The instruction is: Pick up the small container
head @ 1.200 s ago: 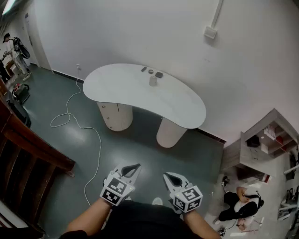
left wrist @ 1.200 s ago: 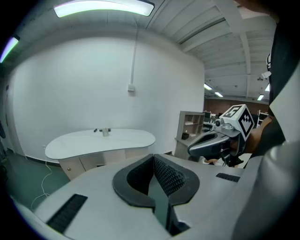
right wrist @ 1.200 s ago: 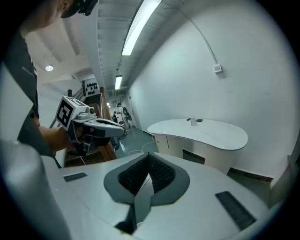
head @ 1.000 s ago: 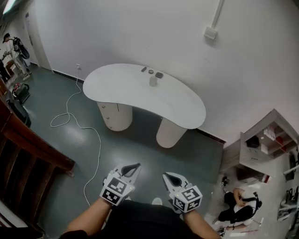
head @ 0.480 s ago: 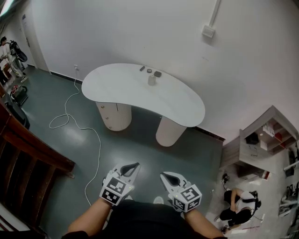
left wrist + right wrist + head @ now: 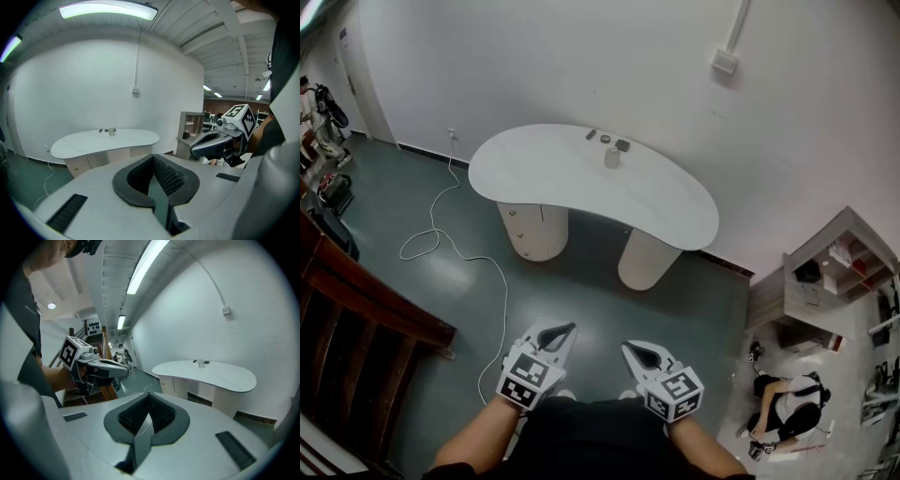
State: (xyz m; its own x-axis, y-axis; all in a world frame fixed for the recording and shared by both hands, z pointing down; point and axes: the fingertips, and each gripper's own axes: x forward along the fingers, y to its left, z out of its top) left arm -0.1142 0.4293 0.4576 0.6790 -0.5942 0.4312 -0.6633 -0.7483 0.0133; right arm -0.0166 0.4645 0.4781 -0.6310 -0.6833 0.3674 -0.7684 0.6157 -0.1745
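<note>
Comparing the head view with one second earlier, the table sits marginally higher and further right in frame. The two grippers keep the same side-by-side arrangement at the near side of the table, well apart from it. The crouching person beyond the table's right end has changed posture.

Gripper state:
- Left gripper: jaws fully together, nothing between the pads.
- Right gripper: jaws fully together, nothing between the pads.

Task item: the small container stands upright on the table top, near the far edge and close to the wall. Neither gripper touches it.

Markings: each gripper's cube carries black-and-white square marker patterns. No lettering is legible on them.

Surroundings, relative to the table:
- Three small dark items lie just behind the container, towards the wall.
- Two round pedestals support the table top.
- A white cable runs across the green floor left of the table, curving in front of it.
- A wall box with a conduit hangs on the wall above the right end.
- A shelf unit stands to the right of the table.
- A dark wooden railing stands to the near left.

Green floor lies between the grippers and the table.
</note>
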